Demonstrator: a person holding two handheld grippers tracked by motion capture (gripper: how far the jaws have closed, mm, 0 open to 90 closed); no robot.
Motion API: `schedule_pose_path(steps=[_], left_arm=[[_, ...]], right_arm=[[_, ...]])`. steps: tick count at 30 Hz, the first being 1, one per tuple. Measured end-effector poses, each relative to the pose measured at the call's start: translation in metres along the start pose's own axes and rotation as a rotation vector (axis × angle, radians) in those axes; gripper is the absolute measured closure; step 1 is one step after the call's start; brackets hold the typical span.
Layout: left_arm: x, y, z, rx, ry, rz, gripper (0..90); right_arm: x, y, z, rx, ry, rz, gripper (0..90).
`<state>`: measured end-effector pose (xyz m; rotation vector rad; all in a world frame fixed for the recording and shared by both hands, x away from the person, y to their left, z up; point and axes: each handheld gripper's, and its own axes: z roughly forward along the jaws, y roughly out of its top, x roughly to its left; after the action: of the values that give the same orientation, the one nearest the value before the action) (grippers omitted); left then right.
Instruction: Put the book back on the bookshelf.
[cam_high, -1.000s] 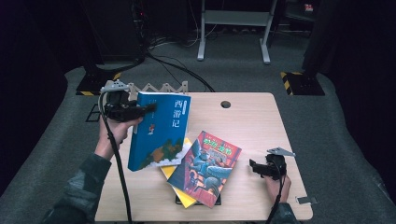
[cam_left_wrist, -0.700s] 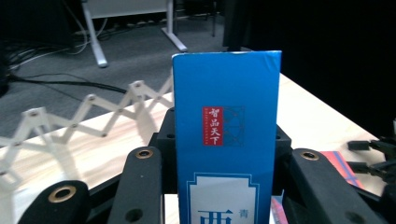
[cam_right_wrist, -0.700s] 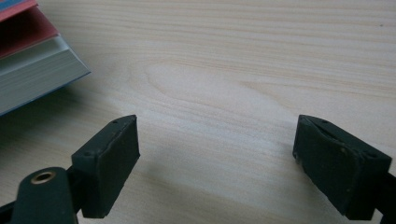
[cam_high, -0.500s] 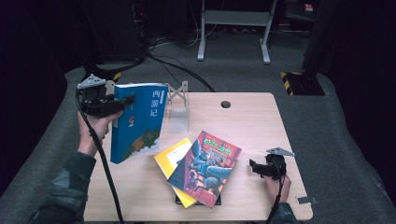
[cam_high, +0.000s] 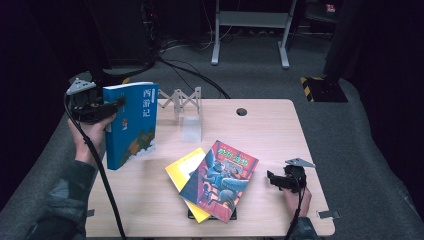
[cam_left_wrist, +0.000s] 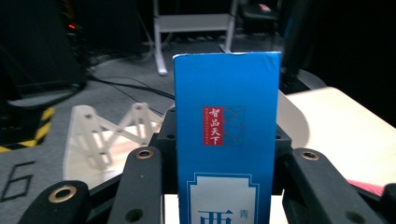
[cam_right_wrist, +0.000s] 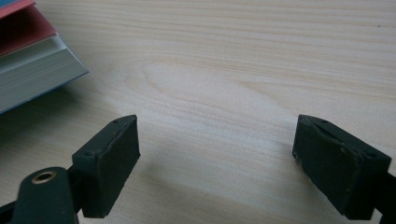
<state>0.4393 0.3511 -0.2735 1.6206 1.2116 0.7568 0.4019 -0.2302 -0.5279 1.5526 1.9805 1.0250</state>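
The left gripper (cam_high: 107, 106) holds the blue book (cam_high: 131, 124) upright, now moved from the stack (cam_high: 215, 181) to the table's (cam_high: 270, 130) left edge, toward the rack (cam_high: 184, 102). The right gripper (cam_high: 274, 179) rests wide, holding nothing.

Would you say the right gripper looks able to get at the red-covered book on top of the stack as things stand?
Probably yes. The right gripper rests on the table with jaws open, just beside the red-covered book, and only bare wood lies between them. The left gripper holds the blue book well clear.
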Motion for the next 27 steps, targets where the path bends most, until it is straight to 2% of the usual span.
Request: schedule_pose_path(steps=[11, 13, 14, 20, 27], left_arm=[[0.017, 0.002, 0.007, -0.039, 0.109, -0.023, 61.8], [0.018, 0.002, 0.006, -0.039, 0.112, -0.026, 61.8], [0.022, 0.001, 0.006, -0.046, 0.132, -0.032, 61.8], [0.032, 0.000, 0.006, -0.058, 0.175, -0.035, 61.7], [0.042, -0.003, 0.018, -0.066, 0.218, -0.046, 61.7]], right_arm=[[0.000, 0.000, 0.000, 0.002, -0.001, -0.003, 14.0], [0.000, 0.000, 0.000, 0.001, -0.002, -0.003, 14.0], [0.000, 0.000, 0.000, 0.002, -0.002, -0.003, 14.0], [0.000, 0.000, 0.000, 0.001, -0.005, -0.002, 14.0], [0.001, 0.000, 0.000, 0.004, -0.008, -0.005, 14.1]])
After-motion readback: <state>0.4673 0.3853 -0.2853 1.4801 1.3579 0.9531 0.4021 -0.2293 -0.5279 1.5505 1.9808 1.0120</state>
